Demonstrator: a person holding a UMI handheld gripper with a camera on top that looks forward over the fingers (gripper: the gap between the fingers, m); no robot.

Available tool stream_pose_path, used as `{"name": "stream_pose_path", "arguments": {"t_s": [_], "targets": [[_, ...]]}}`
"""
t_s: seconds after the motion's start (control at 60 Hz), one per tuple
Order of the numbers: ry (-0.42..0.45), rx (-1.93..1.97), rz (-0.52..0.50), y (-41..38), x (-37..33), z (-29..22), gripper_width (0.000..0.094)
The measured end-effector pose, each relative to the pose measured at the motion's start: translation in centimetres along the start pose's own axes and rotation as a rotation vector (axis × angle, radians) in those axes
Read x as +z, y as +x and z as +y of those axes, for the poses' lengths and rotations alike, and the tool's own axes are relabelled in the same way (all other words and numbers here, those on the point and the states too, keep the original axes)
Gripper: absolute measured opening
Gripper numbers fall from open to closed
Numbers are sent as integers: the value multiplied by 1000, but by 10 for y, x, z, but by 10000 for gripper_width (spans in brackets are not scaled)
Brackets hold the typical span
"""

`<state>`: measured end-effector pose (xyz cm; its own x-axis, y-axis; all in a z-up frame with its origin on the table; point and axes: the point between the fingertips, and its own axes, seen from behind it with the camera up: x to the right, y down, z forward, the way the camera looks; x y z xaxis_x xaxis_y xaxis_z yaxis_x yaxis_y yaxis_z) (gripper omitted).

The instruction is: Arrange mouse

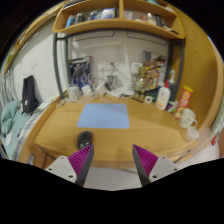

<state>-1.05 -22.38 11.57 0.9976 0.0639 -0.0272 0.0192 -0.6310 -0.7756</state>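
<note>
Gripper (111, 160) released, fingers spread wide, nothing between them. Mouse (85, 139) on desk (60, 125) just ahead of left finger, near corner of blue mat (104, 116). Bottles (163, 97) well beyond right finger.

A wooden desk (150, 128) is seen. A blue mat (104, 115) and a dark mouse (85, 139) are laid on it. Bottles (163, 96) are stood at its far side.
</note>
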Motion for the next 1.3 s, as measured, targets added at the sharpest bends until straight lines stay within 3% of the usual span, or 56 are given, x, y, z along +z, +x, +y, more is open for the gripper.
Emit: {"name": "stream_pose_path", "arguments": {"t_s": [0.25, 0.533, 0.633, 0.65, 0.717, 0.867, 0.883, 0.967, 1.1, 1.15, 1.3], "targets": [[-39, -23, -87, -101, 71, 15, 779], [-64, -9, -45, -114, 146, 21, 771], [-71, 2, -38, -119, 164, 27, 704], [-70, -1, -32, -118, 165, 27, 741], [-53, -1, -26, -121, 168, 23, 491], [-35, 9, -7, -122, 168, 22, 443], [-31, 11, -6, -122, 168, 22, 388], [-29, 20, 11, -121, 168, 22, 294], [-52, 10, 27, -121, 167, 22, 274], [-61, 0, -11, -133, 162, 15, 275], [20, -17, -70, -154, 146, -67, 276]]}}
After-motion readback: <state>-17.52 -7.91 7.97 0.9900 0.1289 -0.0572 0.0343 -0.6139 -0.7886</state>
